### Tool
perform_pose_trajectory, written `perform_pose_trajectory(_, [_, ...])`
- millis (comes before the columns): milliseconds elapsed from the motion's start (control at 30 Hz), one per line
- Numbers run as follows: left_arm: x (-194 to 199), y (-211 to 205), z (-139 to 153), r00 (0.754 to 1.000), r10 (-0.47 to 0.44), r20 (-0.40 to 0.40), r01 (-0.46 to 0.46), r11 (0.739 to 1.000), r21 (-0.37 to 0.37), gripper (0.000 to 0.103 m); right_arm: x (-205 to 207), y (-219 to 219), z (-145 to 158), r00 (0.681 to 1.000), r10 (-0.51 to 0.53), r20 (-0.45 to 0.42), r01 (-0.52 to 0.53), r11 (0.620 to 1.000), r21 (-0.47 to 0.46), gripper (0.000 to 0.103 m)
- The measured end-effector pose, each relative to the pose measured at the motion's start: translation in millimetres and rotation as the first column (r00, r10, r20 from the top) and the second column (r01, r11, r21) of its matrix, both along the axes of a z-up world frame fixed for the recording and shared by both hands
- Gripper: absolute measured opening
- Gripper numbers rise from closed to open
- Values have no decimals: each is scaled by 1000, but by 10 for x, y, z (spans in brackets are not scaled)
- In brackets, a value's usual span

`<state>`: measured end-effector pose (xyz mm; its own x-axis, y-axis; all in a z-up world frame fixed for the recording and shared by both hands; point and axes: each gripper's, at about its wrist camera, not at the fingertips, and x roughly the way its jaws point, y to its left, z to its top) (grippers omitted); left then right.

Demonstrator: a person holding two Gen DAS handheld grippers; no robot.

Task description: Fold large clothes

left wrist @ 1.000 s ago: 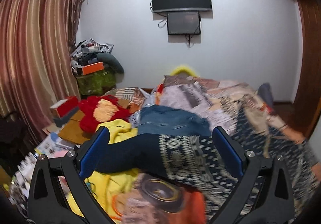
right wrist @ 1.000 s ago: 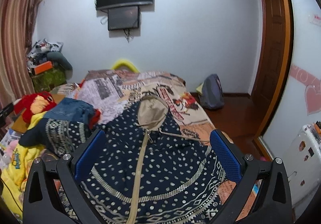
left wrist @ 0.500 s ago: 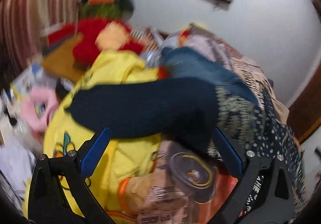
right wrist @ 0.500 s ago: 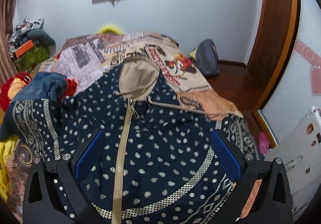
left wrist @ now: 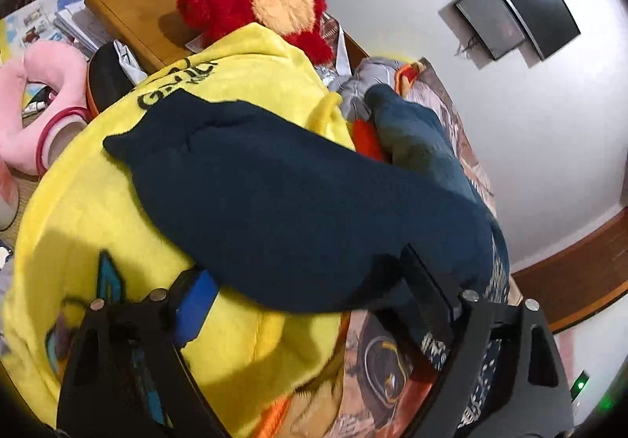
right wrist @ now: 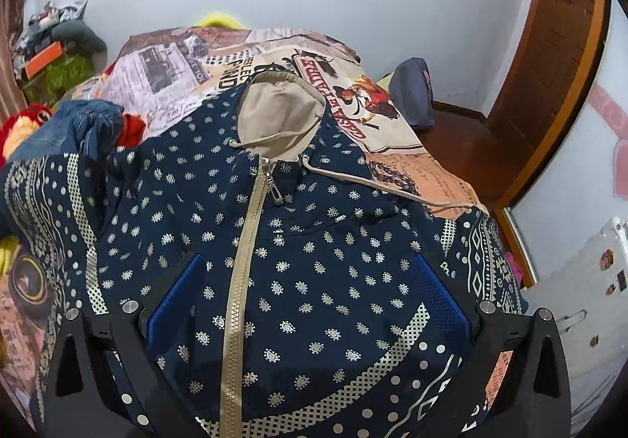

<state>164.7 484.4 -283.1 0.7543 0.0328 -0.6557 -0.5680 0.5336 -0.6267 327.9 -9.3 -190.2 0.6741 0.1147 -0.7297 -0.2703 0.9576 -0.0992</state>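
A navy hoodie (right wrist: 325, 241) with cream dots, a beige zipper and a beige-lined hood lies front up on the bed. Its plain navy sleeve (left wrist: 298, 202) stretches off to the left over a yellow garment (left wrist: 90, 210). My left gripper (left wrist: 310, 292) points down at this sleeve, jaws closing, with the sleeve's lower edge between the fingers; the pads do not visibly press on it. The right gripper (right wrist: 310, 292) hovers open just above the hoodie's chest, straddling the zipper (right wrist: 239, 281), nothing held.
A red plush toy (left wrist: 251, 2), a pink cushion (left wrist: 47, 92) and a wooden board (left wrist: 133, 6) crowd the bed's left side. Folded jeans (right wrist: 74, 124) lie beside the hoodie. A backpack (right wrist: 412, 92) sits on the floor near the door (right wrist: 557, 57).
The left gripper dropped and rolled toward the sleeve, which now fills the space between its fingers. The right gripper sank closer to the hoodie's front.
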Motion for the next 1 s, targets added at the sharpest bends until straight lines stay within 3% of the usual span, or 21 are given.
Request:
perform_pose_trajectory(167, [132, 132, 17, 996, 49, -71, -44, 997, 67, 65, -32, 81, 27, 1000, 25, 16, -24, 999, -33, 103])
perform_pose_trajectory(233, [183, 187, 45, 990, 80, -112, -68, 992, 110, 43, -43, 105, 51, 999, 34, 22, -33, 999, -40, 103])
perform_pose_trajectory(333, [249, 179, 154, 972, 144, -187, -97, 966, 240, 18, -56, 122, 94, 999, 46, 26, -45, 998, -36, 103])
perform_pose_trajectory(400, [300, 110, 296, 963, 163, -213, -89, 944, 318, 10, -65, 119, 133, 998, 51, 32, -49, 998, -34, 103])
perform_pose_trajectory(533, [348, -78, 707, 975, 149, -164, -69, 908, 412, 6, -99, 98, 202, 997, 58, 47, -56, 998, -39, 103])
perform_pose_trajectory(733, [400, -585, 1618, 999, 33, 4, -31, 858, 513, 4, -127, 1, 318, 996, 66, 61, -65, 998, -17, 103])
perform_pose_trajectory(833, [494, -967, 2093, 995, -54, 82, -2, 820, 572, 4, -130, -72, 373, 995, 71, 66, -72, 997, 3, 103])
perform_pose_trajectory(1000, [705, -1600, 2608, 968, -199, 150, 64, 781, 621, 4, -118, -189, 464, 993, 87, 75, -89, 995, 33, 103])
